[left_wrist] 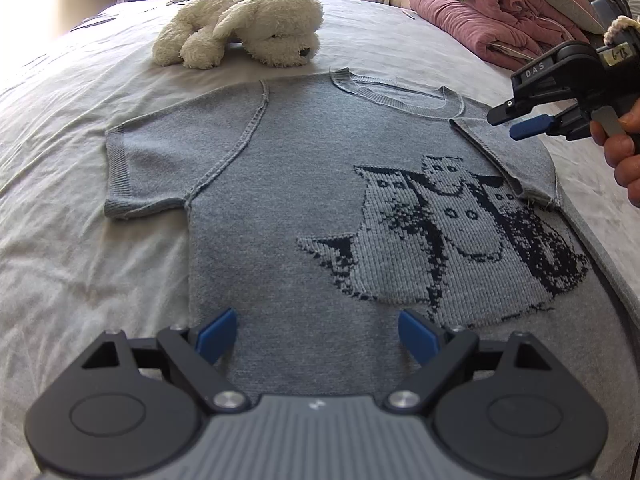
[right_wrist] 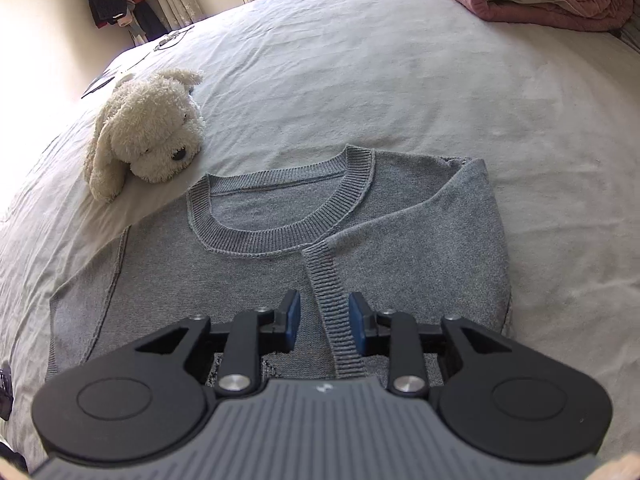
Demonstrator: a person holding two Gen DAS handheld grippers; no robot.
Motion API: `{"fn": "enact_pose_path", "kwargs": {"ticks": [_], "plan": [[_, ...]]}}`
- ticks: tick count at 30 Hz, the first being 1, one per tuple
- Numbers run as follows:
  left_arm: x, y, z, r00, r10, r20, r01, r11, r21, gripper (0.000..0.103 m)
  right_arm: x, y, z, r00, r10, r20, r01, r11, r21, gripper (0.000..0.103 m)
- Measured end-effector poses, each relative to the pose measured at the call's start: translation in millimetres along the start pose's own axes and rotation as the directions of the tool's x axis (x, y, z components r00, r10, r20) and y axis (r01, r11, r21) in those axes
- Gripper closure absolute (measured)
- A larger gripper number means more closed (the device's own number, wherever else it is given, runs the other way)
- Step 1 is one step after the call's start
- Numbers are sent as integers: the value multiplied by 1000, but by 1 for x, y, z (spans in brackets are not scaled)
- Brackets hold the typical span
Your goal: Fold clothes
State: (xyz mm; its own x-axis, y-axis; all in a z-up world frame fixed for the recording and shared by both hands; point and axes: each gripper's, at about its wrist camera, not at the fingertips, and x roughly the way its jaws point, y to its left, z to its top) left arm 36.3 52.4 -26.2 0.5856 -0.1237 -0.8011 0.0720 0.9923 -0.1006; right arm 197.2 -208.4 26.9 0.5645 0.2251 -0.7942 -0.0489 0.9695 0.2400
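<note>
A grey knit short-sleeved sweater (left_wrist: 280, 200) with a dark cat pattern (left_wrist: 452, 232) lies flat on the bed, neckline away from me. Its right sleeve (right_wrist: 420, 240) is folded inward over the chest, and the left sleeve (left_wrist: 140, 168) is spread out. My left gripper (left_wrist: 316, 332) is open just above the lower part of the sweater, holding nothing. My right gripper (right_wrist: 325, 316) is open over the folded sleeve. The sleeve's ribbed cuff (right_wrist: 332, 312) lies below the gap between its fingers. In the left wrist view the right gripper (left_wrist: 508, 122) hovers at the sweater's shoulder.
A cream plush dog (left_wrist: 248, 28) lies just beyond the collar, to its left. Folded pink quilts (left_wrist: 500, 20) are piled at the far right of the bed. A hand (left_wrist: 624, 160) holds the right gripper. Grey bedsheet (right_wrist: 440, 80) spreads around the sweater.
</note>
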Motion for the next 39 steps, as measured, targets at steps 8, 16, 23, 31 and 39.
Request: {"fn": "enact_pose_path", "kwargs": {"ticks": [8,16,23,31,39], "plan": [[-7,-5,-3,1000,-20,2,20,1000,9,14,-50,-32,-28,1000,-19,22,19,999,30,67],[-18,-21,-10,998,-44,35,43,998,36,14,-97,-63,-92,999,-53,6,53,998,47,67],[-28,-43,-21,993,-79,92,71,993,92,14,-131,-89,-143,996,-86,16,84,993,78,67],[-44,-82,-49,973,-200,118,172,962,212,24,-161,-114,-204,995,-85,59,78,989,125,67],[-61,-129,-89,920,-382,91,333,880,338,48,-182,-123,-261,995,-75,62,68,993,98,67]]}}
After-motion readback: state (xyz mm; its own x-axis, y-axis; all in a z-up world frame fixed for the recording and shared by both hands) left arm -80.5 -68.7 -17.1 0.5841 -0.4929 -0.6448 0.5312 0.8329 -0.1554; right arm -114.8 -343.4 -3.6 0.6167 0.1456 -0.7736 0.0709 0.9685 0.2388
